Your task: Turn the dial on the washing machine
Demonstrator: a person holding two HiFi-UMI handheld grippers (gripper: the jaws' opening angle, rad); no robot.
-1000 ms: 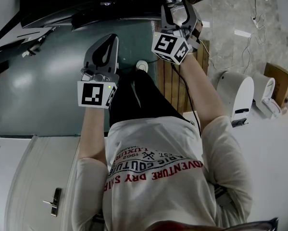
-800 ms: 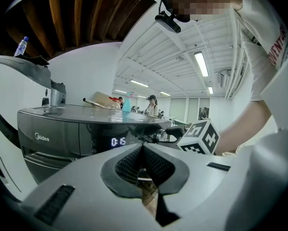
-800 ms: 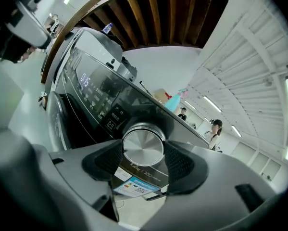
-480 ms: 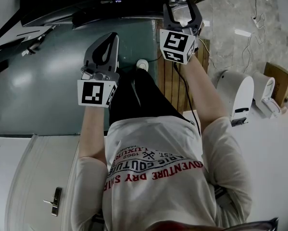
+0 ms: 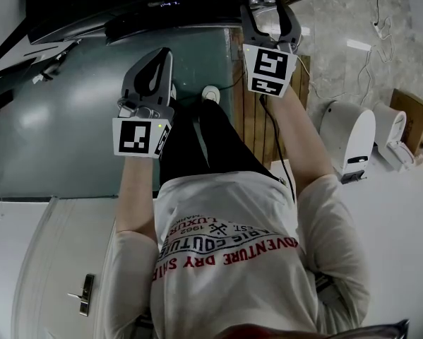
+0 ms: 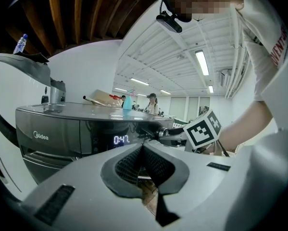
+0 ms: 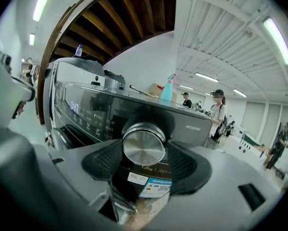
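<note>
Dial (image 7: pixel 144 146) in right claw (image 7: pixel 144 154), clear only in right gripper view

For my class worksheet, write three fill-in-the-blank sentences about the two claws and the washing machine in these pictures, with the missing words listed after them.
1. The right claw is closed on the round silver ____ of the washing machine.
2. The left claw has its jaws together and holds ____.
3. The lit display on the machine's front panel reads ____.

Missing words: dial; nothing; 0:47
</note>
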